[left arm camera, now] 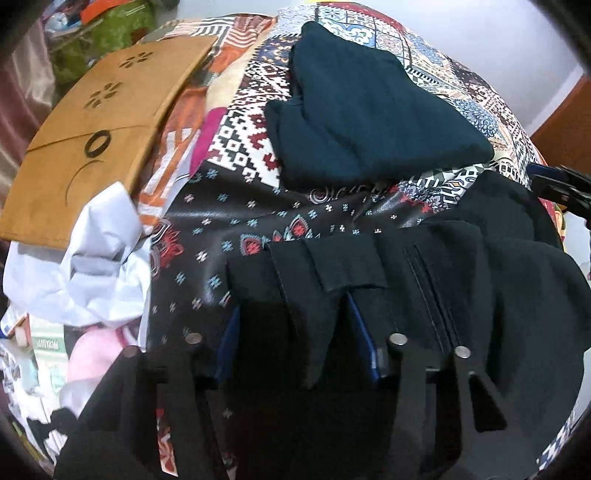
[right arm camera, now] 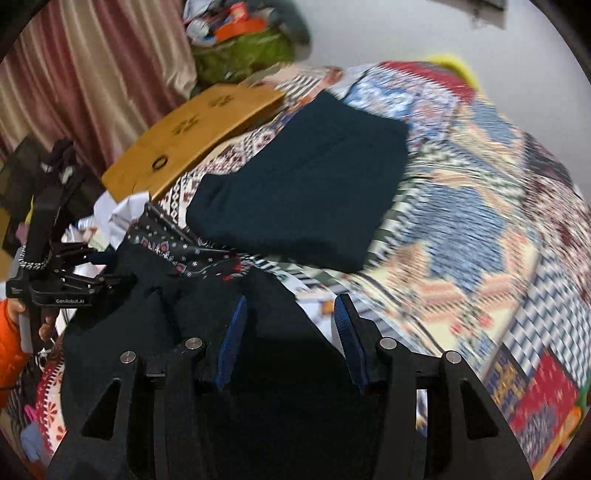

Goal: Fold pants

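Black pants (left arm camera: 461,280) lie bunched on a patterned bedspread (left arm camera: 236,221), waistband toward me. My left gripper (left arm camera: 291,306) stands with jaws apart; a flap of the waistband lies between the blue pads (left arm camera: 364,332). It also shows at the left of the right wrist view (right arm camera: 107,280), at the pants' edge. My right gripper (right arm camera: 291,317) is open over the black pants (right arm camera: 155,314), blue pads (right arm camera: 232,328) spread, nothing held. It shows at the right edge of the left wrist view (left arm camera: 554,184). A folded dark teal garment (left arm camera: 365,114) lies farther back; it shows in the right wrist view (right arm camera: 306,184).
A tan wooden board (left arm camera: 99,133) with cut-out marks lies at the left on the bed. Crumpled white cloth (left arm camera: 99,258) and pink items sit beside it. Curtains (right arm camera: 92,74) and clutter stand behind. A wall (right arm camera: 406,29) lies beyond the bed.
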Demonstrator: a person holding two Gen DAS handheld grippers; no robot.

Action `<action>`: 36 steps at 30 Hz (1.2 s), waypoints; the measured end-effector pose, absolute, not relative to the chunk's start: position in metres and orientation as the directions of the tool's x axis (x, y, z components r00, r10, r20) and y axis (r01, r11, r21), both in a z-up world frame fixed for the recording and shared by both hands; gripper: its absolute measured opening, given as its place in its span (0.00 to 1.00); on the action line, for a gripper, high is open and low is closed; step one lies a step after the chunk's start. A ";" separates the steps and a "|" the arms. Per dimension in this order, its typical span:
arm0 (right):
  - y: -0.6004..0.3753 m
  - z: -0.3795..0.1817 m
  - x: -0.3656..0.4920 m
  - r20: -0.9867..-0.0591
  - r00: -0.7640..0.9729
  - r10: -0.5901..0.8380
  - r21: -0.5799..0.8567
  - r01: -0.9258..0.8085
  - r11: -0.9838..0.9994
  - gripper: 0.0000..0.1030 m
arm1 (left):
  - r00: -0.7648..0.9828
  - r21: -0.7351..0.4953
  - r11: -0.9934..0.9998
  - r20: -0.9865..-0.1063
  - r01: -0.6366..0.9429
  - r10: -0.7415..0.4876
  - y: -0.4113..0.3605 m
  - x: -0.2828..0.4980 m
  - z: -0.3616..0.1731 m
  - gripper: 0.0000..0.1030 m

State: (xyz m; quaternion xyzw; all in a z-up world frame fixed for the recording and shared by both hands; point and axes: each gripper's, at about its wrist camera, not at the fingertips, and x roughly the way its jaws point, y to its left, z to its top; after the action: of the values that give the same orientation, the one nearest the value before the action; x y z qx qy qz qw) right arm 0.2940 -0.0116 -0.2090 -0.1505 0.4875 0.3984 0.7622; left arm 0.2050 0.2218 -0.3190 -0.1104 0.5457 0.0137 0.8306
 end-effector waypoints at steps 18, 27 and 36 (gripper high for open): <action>0.031 -0.230 0.291 -0.870 0.291 0.398 0.036 -0.768 0.640 0.03 | 0.454 0.021 0.979 -0.884 -0.202 0.112 0.232 0.198 -0.305 0.20; -0.015 -0.165 0.273 -0.837 0.337 0.431 0.047 -0.741 0.670 0.24 | 0.493 -0.017 0.980 -0.866 -0.200 0.086 0.233 0.158 -0.257 0.47; -0.141 -0.114 0.225 -0.749 0.486 0.451 0.085 -0.604 0.792 0.38 | 0.438 -0.111 0.960 -0.899 -0.257 0.014 0.233 0.103 -0.262 0.55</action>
State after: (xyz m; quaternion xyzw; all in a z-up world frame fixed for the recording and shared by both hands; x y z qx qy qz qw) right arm 0.2250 -0.1407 -0.1140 -0.0953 0.4030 0.3079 0.8566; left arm 0.1033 0.2327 -0.2623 -0.1162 0.5238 0.0806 0.8400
